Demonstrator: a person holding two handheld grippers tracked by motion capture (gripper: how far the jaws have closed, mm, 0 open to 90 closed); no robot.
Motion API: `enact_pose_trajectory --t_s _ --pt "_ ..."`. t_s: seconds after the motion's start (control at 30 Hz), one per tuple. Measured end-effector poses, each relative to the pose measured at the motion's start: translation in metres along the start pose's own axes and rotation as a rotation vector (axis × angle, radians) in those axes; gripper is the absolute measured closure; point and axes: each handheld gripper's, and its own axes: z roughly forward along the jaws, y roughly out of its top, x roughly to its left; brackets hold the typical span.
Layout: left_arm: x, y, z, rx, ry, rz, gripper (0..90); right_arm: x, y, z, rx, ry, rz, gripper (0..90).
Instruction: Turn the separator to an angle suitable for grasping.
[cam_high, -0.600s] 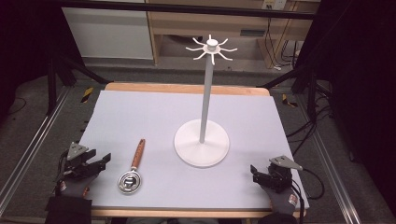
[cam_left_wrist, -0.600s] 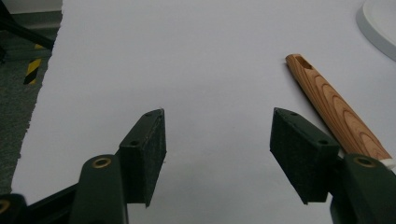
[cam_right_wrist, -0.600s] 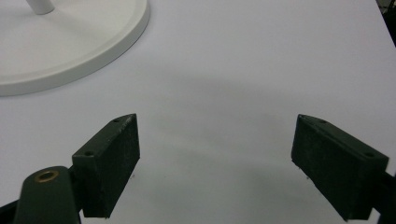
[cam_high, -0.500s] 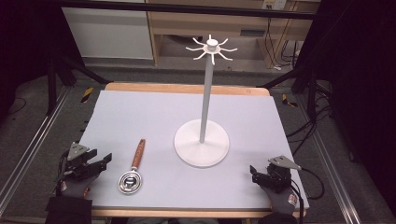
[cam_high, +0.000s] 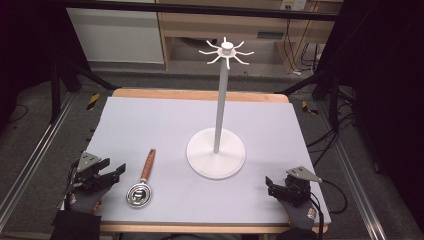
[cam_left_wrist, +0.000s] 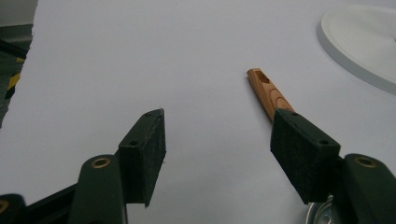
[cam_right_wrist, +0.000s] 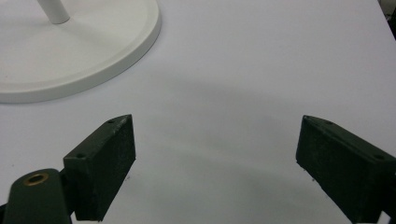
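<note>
A small metal strainer with a wooden handle lies flat on the white mat at the front left. My left gripper rests just left of it, open and holding nothing. In the left gripper view the open gripper has the handle's holed end just beyond its right pad, and a bit of the metal bowl shows at the bottom right. A white hook stand rises mid-table, with a ring of hooks on top. My right gripper sits open at the front right, and in its own view the gripper holds nothing.
The white mat covers a wooden table whose edge shows at the back. The stand's base lies ahead and left of the right gripper, and its rim shows far right in the left gripper view. Cables and metal rails flank the table.
</note>
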Motion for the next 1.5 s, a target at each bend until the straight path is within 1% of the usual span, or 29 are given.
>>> enact_pose_trajectory --t_s 0.13,0.2,0.27,0.33,0.4,0.5,0.53,0.6,0.67,0.7,0.8,0.87,0.97,1.0,1.07,1.1,1.13,1.17,1.27,1.4,1.47,1.5 --pt "-0.004 0.002 0.0 0.008 -0.014 0.01 34.7 0.001 0.0 0.0 -0.007 -0.002 -0.002 11.4" --pt "-0.009 0.004 0.001 0.007 -0.024 0.024 34.3 0.002 0.001 0.0 -0.009 -0.017 -0.003 10.9" --pt "-0.011 0.005 0.001 0.007 -0.027 0.026 34.1 0.002 0.001 -0.001 -0.013 -0.019 0.0 10.6" --pt "-0.016 0.008 0.0 0.005 -0.034 0.04 34.1 0.002 0.001 0.001 0.002 -0.021 0.01 10.1" --pt "-0.018 0.009 0.0 0.004 -0.038 0.042 34.1 0.003 0.001 0.001 0.003 -0.025 0.003 10.1" --pt "-0.025 0.013 -0.001 0.014 -0.058 0.065 34.2 0.004 0.001 -0.001 -0.002 -0.026 -0.001 10.1" --pt "-0.025 0.013 -0.001 0.014 -0.058 0.065 34.3 0.004 0.001 -0.001 -0.002 -0.026 -0.001 10.1" --pt "-0.03 0.017 0.0 0.01 -0.083 0.071 34.5 0.004 0.001 0.001 0.004 -0.024 -0.006 10.1" --pt "-0.032 0.018 0.001 0.012 -0.088 0.074 34.9 0.004 0.001 0.001 0.01 -0.02 -0.002 10.2" --pt "-0.035 0.021 0.002 0.018 -0.097 0.081 35.3 0.004 0.001 0.003 0.017 -0.016 -0.008 10.7" --pt "-0.038 0.022 0.003 0.022 -0.107 0.083 35.8 0.004 0.001 0.002 0.018 -0.016 -0.013 11.1" --pt "-0.041 0.024 0.004 0.029 -0.119 0.075 36.0 0.004 0.001 0.001 0.019 -0.02 -0.008 11.1" --pt "-0.043 0.026 0.007 0.056 -0.119 0.065 36.6 0.003 0.001 0.001 0.02 -0.018 0.0 11.1" --pt "-0.044 0.027 0.009 0.059 -0.118 0.059 36.9 0.003 0.001 0.001 0.019 -0.018 0.004 11.1" --pt "-0.045 0.029 0.013 0.071 -0.109 0.064 37.5 0.003 0.001 0.001 0.022 -0.019 0.008 11.1" --pt "-0.046 0.03 0.015 0.085 -0.102 0.065 37.7 0.003 0.001 0.001 0.023 -0.022 0.008 11.1" --pt "-0.046 0.03 0.015 0.085 -0.102 0.065 38.2 0.003 0.001 0.001 0.023 -0.022 0.008 11.1" --pt "-0.05 0.029 0.02 0.101 -0.087 0.073 38.5 0.003 0.0 0.001 0.021 -0.022 0.004 11.1" --pt "-0.053 0.026 0.026 0.124 -0.086 0.083 40.5 0.002 0.0 0.001 0.026 -0.022 0.009 11.1" --pt "-0.055 0.02 0.034 0.158 -0.082 0.079 42.8 0.002 0.0 0.002 0.027 -0.021 0.004 11.1" --pt "-0.056 0.017 0.039 0.182 -0.082 0.087 44.0 0.003 0.0 0.003 0.031 -0.022 -0.002 11.1" --pt "-0.056 0.017 0.039 0.182 -0.082 0.087 44.6 0.003 0.0 0.003 0.031 -0.022 -0.002 11.1"
